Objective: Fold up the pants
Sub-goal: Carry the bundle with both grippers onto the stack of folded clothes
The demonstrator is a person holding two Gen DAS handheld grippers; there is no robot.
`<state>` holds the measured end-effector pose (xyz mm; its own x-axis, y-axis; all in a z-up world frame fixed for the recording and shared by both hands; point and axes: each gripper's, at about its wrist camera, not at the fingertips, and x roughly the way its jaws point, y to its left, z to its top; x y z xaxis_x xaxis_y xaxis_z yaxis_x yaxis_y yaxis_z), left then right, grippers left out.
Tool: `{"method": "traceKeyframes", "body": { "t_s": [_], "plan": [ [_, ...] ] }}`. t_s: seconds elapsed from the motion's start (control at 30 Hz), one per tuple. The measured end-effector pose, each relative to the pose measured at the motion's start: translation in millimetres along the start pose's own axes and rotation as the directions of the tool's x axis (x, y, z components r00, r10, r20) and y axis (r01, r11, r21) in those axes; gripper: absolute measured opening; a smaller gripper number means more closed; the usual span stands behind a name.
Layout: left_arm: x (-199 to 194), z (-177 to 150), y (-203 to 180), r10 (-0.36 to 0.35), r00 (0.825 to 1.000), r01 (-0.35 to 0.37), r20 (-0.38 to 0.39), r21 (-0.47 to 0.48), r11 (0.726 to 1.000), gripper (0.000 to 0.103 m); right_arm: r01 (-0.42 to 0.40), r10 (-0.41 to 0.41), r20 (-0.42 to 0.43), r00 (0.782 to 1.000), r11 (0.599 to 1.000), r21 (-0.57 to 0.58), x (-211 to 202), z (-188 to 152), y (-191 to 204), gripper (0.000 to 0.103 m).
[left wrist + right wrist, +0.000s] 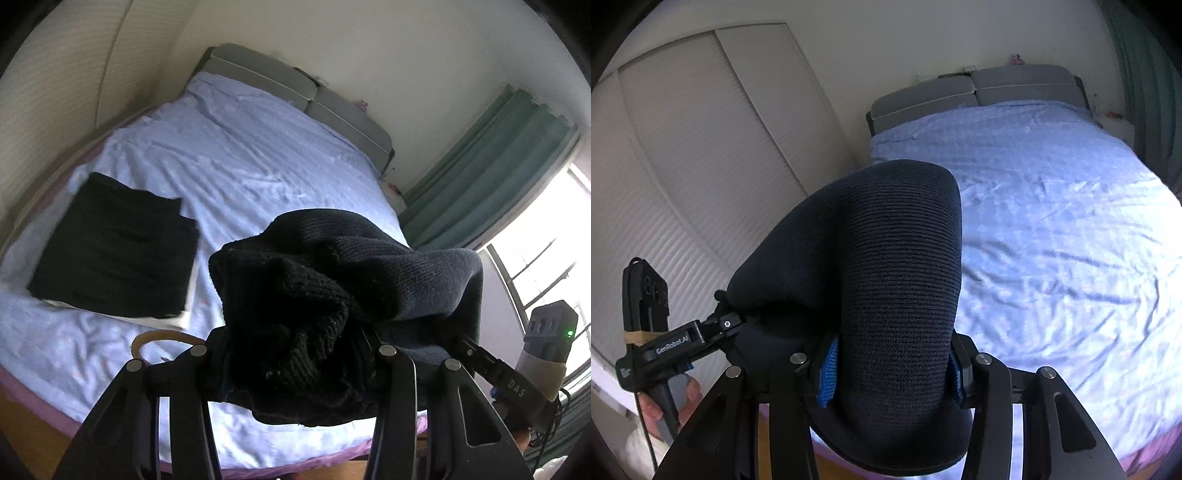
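The dark ribbed pants (332, 280) hang bunched between both grippers above the near end of the bed. My left gripper (295, 354) is shut on one thick bundle of the fabric, which hides its fingertips. In the right wrist view the same dark pants (886, 280) bulge up between the blue pads (827, 373) of my right gripper (890, 373), which is shut on them. The other gripper shows at each view's edge, at the right (517, 384) and at the left (676, 347), with cloth stretched across to it.
A folded black garment (118, 254) lies on a white cloth on the left part of the light blue bedsheet (240, 155). Grey headboard cushions (975, 92) stand at the far end. White closet doors (683, 166) are on one side, green curtains (491, 173) and a window on the other.
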<state>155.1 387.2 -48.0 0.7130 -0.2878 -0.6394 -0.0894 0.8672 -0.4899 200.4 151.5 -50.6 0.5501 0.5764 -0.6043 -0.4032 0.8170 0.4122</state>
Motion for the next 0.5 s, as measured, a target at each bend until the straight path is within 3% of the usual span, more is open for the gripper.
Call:
{"method": "traceKeyframes", "body": {
  "t_s": [0.13,0.5],
  "plan": [
    [-22,12,30,0.02,1.0,-0.02,0.024,-0.023,1.0,0.046,-0.028,0.028,-0.015,0.999,0.999,-0.019,20,3,35,0.047],
    [-47,26,86,0.083,0.991,-0.069,0.104,-0.129,0.989,0.046,-0.13,0.126,-0.043,0.991,0.985,-0.111,72,22,66,0.048]
  ]
}}
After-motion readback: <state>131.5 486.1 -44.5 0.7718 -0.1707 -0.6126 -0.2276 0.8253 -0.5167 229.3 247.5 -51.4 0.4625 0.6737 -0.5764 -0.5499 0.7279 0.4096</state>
